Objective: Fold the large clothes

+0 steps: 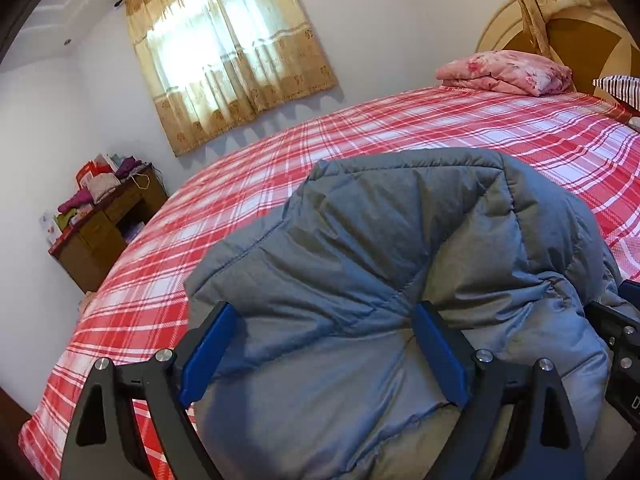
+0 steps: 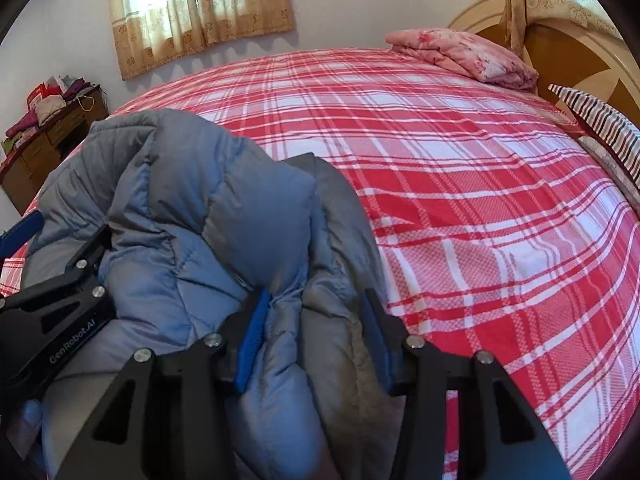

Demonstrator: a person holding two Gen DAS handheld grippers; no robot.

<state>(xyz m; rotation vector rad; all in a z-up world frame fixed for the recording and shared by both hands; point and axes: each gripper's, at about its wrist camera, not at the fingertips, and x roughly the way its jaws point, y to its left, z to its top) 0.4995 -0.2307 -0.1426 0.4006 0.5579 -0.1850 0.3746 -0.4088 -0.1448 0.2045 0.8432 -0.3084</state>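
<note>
A puffy grey-blue jacket [image 1: 360,280] lies bunched at the near edge of a bed [image 1: 400,132] covered in a red-and-white plaid sheet.

Left wrist view: the left tongs [image 1: 324,352] stand wide apart around a thick fold of the jacket, one blue finger [image 1: 208,356] on each side. The padding bulges between them, but I cannot tell whether the pads press on it.

Right wrist view: the right tongs [image 2: 316,340] are about half closed and pinch a bunched fold of the jacket — the fabric creases against the left blue finger [image 2: 252,344]. The left tongs show at the left edge of this view, just beside the jacket.

At the far right of the bed a folded pink floral blanket [image 1: 508,72] lies against a wooden headboard [image 2: 560,52], with a striped pillow [image 2: 600,128] nearer on the right edge. A curtained window [image 1: 228,48] is on the far wall — at far left a wooden counter [image 1: 104,220] carries piled clothes.
</note>
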